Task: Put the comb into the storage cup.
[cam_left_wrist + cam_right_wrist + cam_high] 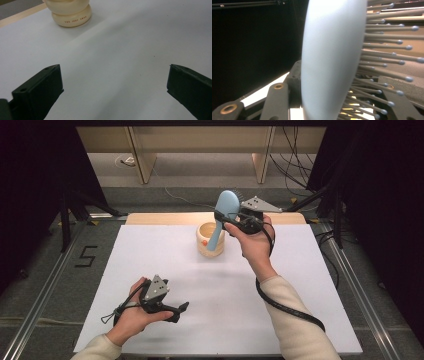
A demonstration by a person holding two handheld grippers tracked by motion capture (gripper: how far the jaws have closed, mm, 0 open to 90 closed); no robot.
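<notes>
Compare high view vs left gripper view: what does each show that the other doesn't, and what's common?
High view: the right hand-held gripper shut on the head of a blue hairbrush, its handle pointing down into the cup; both forearms; the floor and the table's edges; the left hand-held gripper from outside, low near the table's near side.

Left gripper view: its own two jaws up close, wide apart with nothing between; small red lettering on the cup's base.

Both: the cream cup and the white table.

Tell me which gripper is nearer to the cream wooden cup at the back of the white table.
The right. The right gripper, shut on the light blue plastic hairbrush, hangs just above the cream wooden cup. The left gripper rests open, far nearer the table's front edge.
</notes>
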